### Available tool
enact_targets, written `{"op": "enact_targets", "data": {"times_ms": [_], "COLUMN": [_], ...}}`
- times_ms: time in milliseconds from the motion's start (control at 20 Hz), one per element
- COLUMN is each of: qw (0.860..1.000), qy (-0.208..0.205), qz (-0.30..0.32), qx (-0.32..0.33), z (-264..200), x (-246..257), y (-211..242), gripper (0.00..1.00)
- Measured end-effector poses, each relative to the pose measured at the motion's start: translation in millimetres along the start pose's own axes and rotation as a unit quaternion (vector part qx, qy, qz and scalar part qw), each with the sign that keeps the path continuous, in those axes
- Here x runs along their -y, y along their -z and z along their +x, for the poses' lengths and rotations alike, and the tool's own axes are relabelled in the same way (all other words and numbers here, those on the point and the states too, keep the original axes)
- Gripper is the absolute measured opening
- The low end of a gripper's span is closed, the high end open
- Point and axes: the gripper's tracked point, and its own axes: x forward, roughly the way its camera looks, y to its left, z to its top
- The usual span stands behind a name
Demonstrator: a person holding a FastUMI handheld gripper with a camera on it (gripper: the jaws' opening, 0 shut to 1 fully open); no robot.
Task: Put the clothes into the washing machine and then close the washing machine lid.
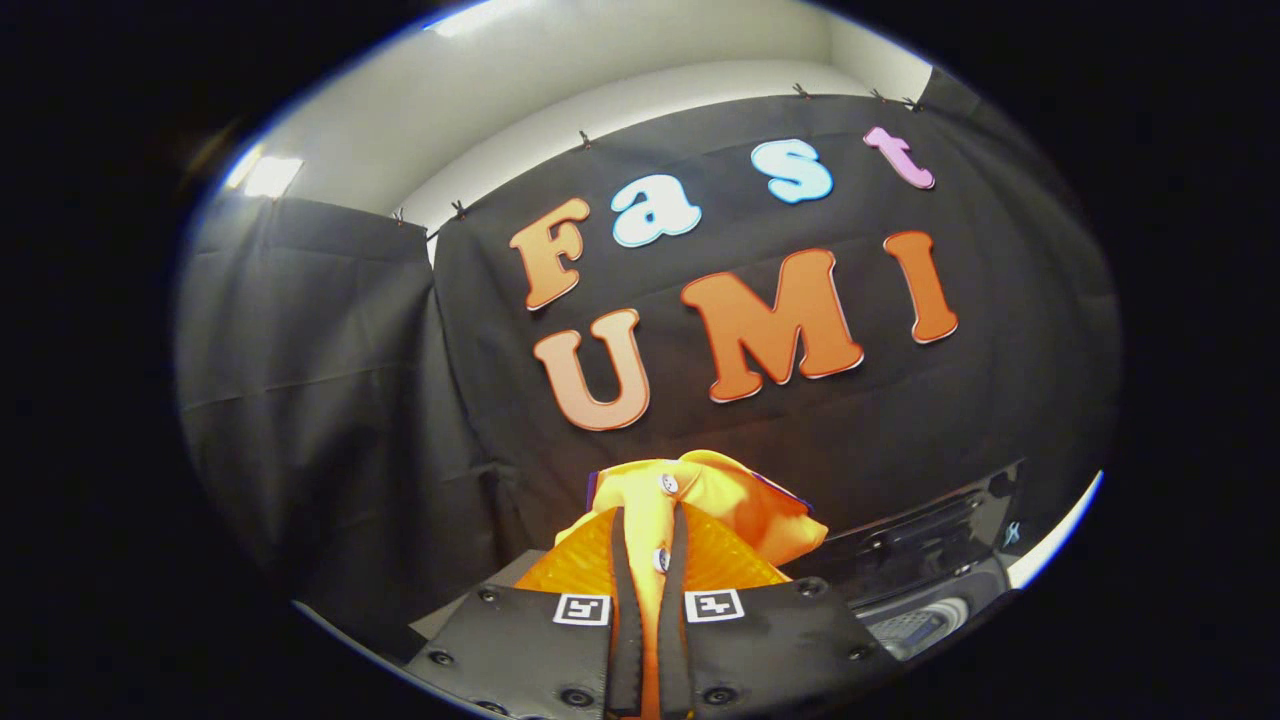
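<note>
The gripper point(650, 560) is seen raised, pointed at the black cloth wall point(330, 400) of the booth. Its two fingers point(625, 600) are drawn close together, and a yellow-orange garment point(720, 500) is pinched in the narrow gap between them; both fingers are pressed against the fabric. A strip of the cloth is seen running down between the fingers, and two small white buttons point(668, 483) are visible on it, one just past the fingertips and one lower down, between the fingers.

The rest of the garment is bunched just ahead of and above the fingertips, folded into a loose mound that spreads slightly more to the right side than to the left. A thin dark edge, perhaps a trim or lining, is seen along the upper rim of the bundle on both sides. The garment is held up in the air, off any surface.

Below and to the right of the fingers, part of a dark washing machine point(930, 560) is seen. Its top is glossy, and a lighter, ribbed patch is visible low down beside the right finger; whether the lid is open or closed cannot be told from this angle.

Above the cloth wall, a white room wall point(560, 90) is lit by ceiling lights.
</note>
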Motion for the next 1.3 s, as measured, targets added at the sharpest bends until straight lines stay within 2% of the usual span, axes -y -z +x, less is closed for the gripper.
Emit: {"op": "enact_targets", "data": {"times_ms": [200,500,650,850,1050,1300], "qw": [0.999,0.998,0.997,0.992,0.984,0.975], "qy": [0.031,0.051,0.057,0.074,0.097,0.112], "qz": [-0.02,-0.037,-0.025,0.001,0.03,0.032], "qx": [0.017,-0.006,-0.04,-0.097,-0.143,-0.188], "z": [-19,-40,-44,-41,-37,-14], "x": [82,185,230,281,317,347], "y": [-22,-11,27,101,169,238], "gripper": [0.14,0.14,0.14,0.14,0.14,0.14]}}
